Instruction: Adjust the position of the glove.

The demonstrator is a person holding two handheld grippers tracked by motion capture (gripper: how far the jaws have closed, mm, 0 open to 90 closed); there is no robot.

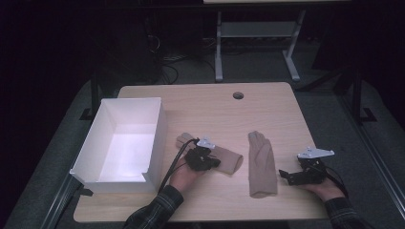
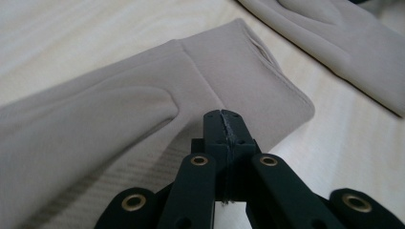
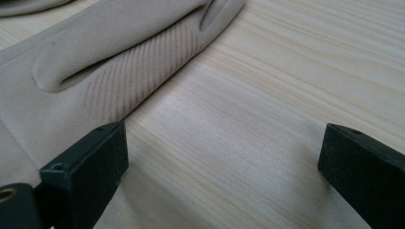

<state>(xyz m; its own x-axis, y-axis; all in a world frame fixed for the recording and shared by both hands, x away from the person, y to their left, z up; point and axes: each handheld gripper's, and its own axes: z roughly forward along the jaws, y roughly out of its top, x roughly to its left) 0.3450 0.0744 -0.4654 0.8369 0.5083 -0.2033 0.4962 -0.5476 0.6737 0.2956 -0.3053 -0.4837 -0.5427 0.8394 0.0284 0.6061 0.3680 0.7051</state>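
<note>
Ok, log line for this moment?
left gripper shut on left glove | right gripper open beside right glove | box empty

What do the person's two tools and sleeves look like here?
Both tools are black, built of jointed links. The left tool has brass-coloured rivets at its pivots, a pale grey three-cornered plate on top and a black cable trailing toward the person. The right tool has blocky, flat-faced jaws, the same kind of grey plate, and a black cable too. The sleeves are dark plaid.

A white open box (image 1: 125, 143) sits on the wooden table (image 1: 267, 107).
</note>
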